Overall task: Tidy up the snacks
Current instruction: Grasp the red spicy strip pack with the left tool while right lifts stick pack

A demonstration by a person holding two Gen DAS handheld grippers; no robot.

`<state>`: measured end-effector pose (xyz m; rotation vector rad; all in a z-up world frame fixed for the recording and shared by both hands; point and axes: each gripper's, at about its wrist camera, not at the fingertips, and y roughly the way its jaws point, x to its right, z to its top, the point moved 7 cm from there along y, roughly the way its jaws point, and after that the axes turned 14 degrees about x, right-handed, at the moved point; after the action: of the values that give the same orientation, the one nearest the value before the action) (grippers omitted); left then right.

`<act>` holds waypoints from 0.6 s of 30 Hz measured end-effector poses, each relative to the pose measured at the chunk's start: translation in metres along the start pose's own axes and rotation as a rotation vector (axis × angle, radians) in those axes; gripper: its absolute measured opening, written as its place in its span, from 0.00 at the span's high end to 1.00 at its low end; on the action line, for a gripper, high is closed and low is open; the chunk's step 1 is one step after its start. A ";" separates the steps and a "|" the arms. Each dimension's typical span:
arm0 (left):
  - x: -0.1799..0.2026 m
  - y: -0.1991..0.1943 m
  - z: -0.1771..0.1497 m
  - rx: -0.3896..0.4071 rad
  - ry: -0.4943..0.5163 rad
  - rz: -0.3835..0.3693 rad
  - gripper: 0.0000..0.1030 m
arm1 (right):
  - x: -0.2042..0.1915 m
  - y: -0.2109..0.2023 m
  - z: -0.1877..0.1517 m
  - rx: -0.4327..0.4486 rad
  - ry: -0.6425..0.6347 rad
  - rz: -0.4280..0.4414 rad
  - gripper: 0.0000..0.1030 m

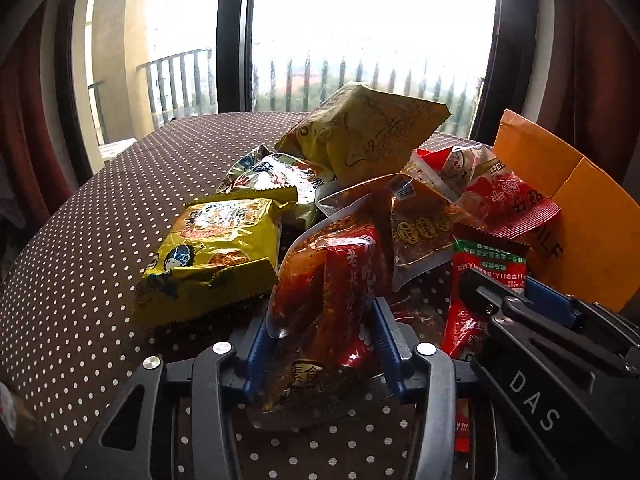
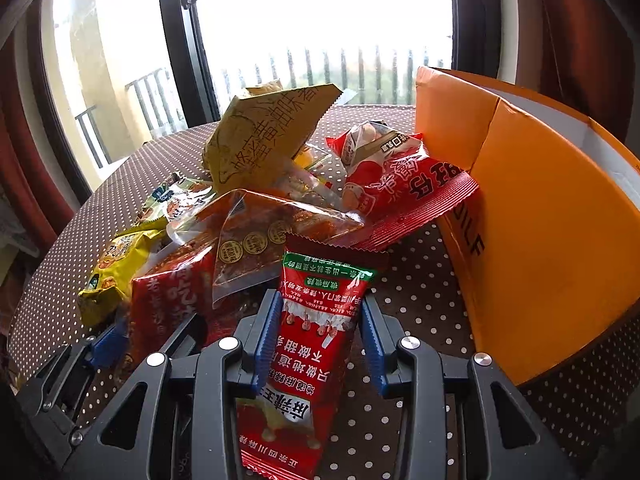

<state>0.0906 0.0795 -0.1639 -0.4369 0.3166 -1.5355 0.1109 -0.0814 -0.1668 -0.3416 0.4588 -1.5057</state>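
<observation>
A pile of snack packets lies on a brown polka-dot table (image 1: pixel 80 240). My left gripper (image 1: pixel 322 344) has its blue pads on both sides of a red clear-windowed spicy strip packet (image 1: pixel 332 300); the pads press its edges. My right gripper (image 2: pixel 318 332) straddles a red packet with a green band (image 2: pixel 316 340); the left pad touches it, a small gap shows on the right. The right gripper also shows in the left wrist view (image 1: pixel 520 304), beside that red packet (image 1: pixel 476 304). An orange box (image 2: pixel 540 240) stands open to the right.
In the pile are a yellow noodle packet (image 1: pixel 212 256), a big yellow bag (image 1: pixel 368 136), a red-and-white packet (image 2: pixel 392 176) leaning on the orange box (image 1: pixel 580 208), and a clear spicy packet (image 2: pixel 256 240). A window with railing stands behind the table.
</observation>
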 end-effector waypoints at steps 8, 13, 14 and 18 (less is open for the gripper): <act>0.009 -0.019 -0.001 0.016 -0.013 -0.004 0.66 | 0.004 -0.011 0.001 0.010 0.006 0.037 0.59; 0.014 -0.036 0.006 0.054 0.000 0.012 0.67 | 0.005 -0.024 0.007 0.033 0.011 0.056 0.59; 0.015 -0.039 0.008 0.061 0.002 0.014 0.68 | 0.005 -0.027 0.009 0.040 0.011 0.059 0.59; 0.018 -0.053 0.017 0.086 -0.001 0.024 0.68 | 0.006 -0.039 0.018 0.064 0.013 0.073 0.59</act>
<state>0.0523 0.0639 -0.1229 -0.3645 0.2532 -1.5194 0.0863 -0.0905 -0.1324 -0.2620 0.4282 -1.4492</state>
